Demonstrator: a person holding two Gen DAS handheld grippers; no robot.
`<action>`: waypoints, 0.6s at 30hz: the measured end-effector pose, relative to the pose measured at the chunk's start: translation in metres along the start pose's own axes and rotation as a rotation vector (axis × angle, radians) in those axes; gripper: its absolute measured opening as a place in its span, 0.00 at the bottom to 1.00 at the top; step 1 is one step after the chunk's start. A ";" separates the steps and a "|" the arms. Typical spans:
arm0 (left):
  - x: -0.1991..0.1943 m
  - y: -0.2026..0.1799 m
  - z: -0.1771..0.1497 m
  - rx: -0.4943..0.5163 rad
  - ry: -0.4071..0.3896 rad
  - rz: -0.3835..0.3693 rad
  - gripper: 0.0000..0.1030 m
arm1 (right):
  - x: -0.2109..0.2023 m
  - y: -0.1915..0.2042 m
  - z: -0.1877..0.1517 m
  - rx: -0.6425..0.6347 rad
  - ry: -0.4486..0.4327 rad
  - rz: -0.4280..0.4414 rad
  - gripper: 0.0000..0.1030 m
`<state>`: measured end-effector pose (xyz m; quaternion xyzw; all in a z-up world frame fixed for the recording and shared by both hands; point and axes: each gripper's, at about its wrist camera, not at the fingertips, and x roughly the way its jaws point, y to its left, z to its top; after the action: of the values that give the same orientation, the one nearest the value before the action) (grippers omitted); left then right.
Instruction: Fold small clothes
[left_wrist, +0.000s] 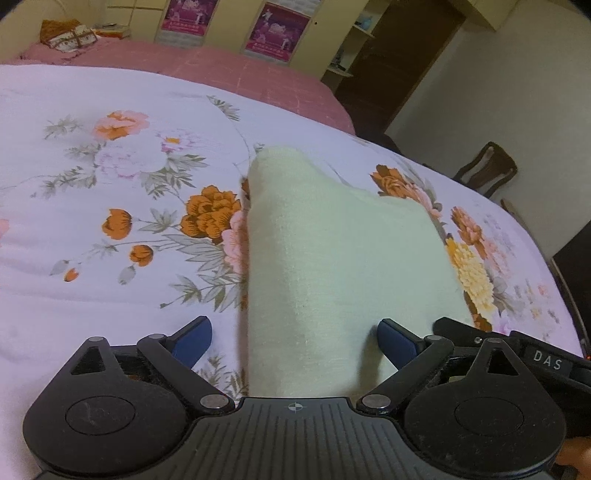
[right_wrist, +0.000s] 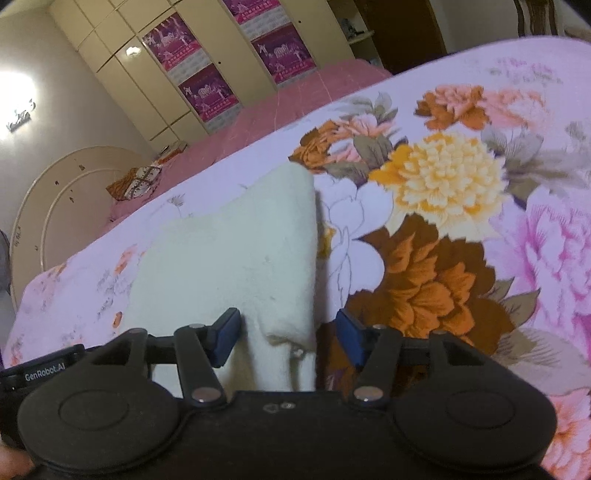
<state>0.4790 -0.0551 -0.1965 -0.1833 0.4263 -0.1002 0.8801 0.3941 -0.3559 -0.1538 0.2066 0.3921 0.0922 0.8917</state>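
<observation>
A small cream-white garment (left_wrist: 325, 251) lies on the floral bed sheet (left_wrist: 110, 177). My left gripper (left_wrist: 293, 341) is open, its blue fingers (left_wrist: 194, 339) straddling the near left corner of the cloth. The cloth also shows in the right wrist view (right_wrist: 236, 254). My right gripper (right_wrist: 288, 336) is open, its blue pads (right_wrist: 227, 334) on either side of the near right corner of the cloth. The other gripper's black body shows at the right edge of the left wrist view (left_wrist: 517, 343).
A pink bedspread (left_wrist: 221, 70) lies beyond the floral sheet, with a folded patterned cloth (left_wrist: 70, 37) on it. Wardrobes with purple posters (right_wrist: 207, 85) stand behind. A wooden chair (left_wrist: 484, 170) and a dark doorway (left_wrist: 399, 48) are at the right.
</observation>
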 end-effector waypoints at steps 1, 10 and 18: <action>0.000 0.000 0.000 -0.003 0.001 -0.006 0.92 | 0.001 -0.001 0.000 0.005 0.005 0.010 0.54; 0.008 0.002 0.003 -0.076 0.033 -0.114 0.73 | 0.014 -0.012 0.002 0.091 0.053 0.134 0.39; 0.006 0.002 0.004 -0.100 0.008 -0.122 0.42 | 0.017 0.000 0.003 0.085 0.025 0.138 0.28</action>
<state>0.4854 -0.0543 -0.1992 -0.2523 0.4224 -0.1332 0.8603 0.4073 -0.3512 -0.1633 0.2694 0.3916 0.1392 0.8687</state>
